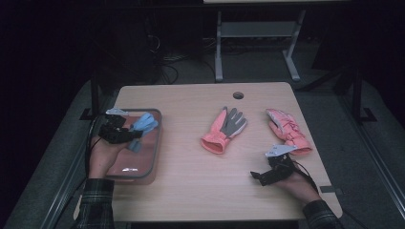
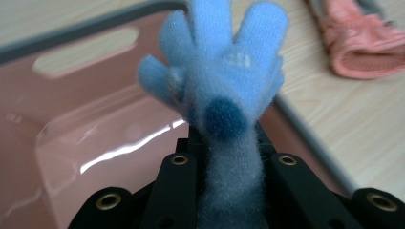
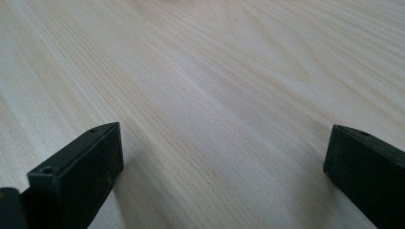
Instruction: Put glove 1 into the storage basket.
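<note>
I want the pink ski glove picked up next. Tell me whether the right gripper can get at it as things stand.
Probably yes. The right gripper rests on the table with its jaws open and nothing in them, and the ski glove lies just beyond it with only bare wood between.

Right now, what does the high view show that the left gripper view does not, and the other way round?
High view alone: the right gripper resting open on the table, a second pink glove at the right, and the person's sleeves.

Left gripper view alone: the close detail of the jaws shut on the blue glove, with a dark blue patch on it.

Both: the blue glove held over the pink tray, and the pink and grey glove lying on the table.
</note>
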Motion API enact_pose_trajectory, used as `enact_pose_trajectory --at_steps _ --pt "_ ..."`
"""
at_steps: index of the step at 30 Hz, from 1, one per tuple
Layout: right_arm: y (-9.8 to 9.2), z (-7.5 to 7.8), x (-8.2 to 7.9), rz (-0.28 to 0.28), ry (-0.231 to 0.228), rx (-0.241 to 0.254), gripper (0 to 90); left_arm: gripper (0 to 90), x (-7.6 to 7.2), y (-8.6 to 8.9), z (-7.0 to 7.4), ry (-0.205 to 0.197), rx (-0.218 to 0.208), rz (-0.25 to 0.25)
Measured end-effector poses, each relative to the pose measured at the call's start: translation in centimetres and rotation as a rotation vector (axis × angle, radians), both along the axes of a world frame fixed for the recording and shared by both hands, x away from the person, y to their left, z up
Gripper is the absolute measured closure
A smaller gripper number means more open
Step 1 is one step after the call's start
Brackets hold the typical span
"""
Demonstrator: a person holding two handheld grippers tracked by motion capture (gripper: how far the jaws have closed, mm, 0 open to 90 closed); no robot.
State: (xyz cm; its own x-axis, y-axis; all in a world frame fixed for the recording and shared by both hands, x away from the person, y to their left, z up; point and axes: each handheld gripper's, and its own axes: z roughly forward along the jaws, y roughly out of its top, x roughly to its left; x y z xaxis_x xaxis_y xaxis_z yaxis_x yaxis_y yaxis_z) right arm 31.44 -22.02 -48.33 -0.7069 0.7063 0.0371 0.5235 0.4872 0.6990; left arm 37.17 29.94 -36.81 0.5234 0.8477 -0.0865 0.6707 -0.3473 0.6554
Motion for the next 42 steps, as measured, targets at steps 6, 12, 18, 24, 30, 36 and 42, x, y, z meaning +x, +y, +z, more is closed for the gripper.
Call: enact_pose_trajectory --at_steps 6,12,18,24,30,36,42 --pt "0.0 0.0 0.0 0.000 0.001 0.001 0.0 78.2 0.6 1.1 -2.2 0.056 0.044 0.046" --pt "0.1 0.0 0.1 0.014 0.001 -0.002 0.0 77.8 1.2 1.5 -3.9 0.109 0.079 0.063" --pt "0.0 0.0 0.1 0.016 0.000 -0.002 0.0 75.5 1.6 1.6 -5.2 0.158 0.117 0.080" --pt "0.1 0.0 0.1 0.015 0.001 -0.001 0.0 58.3 1.8 1.6 -5.7 0.181 0.138 0.097" --pt "0.1 0.0 0.1 0.015 0.000 -0.001 0.0 32.1 1.8 1.5 -5.5 0.150 0.150 0.116" --pt "0.1 0.0 0.0 0.015 0.000 -0.001 0.0 19.3 1.9 1.5 -5.2 0.157 0.133 0.121" --pt "0.1 0.0 0.0 0.016 -0.001 0.000 0.0 16.7 1.6 1.0 -3.8 0.100 0.113 0.112"
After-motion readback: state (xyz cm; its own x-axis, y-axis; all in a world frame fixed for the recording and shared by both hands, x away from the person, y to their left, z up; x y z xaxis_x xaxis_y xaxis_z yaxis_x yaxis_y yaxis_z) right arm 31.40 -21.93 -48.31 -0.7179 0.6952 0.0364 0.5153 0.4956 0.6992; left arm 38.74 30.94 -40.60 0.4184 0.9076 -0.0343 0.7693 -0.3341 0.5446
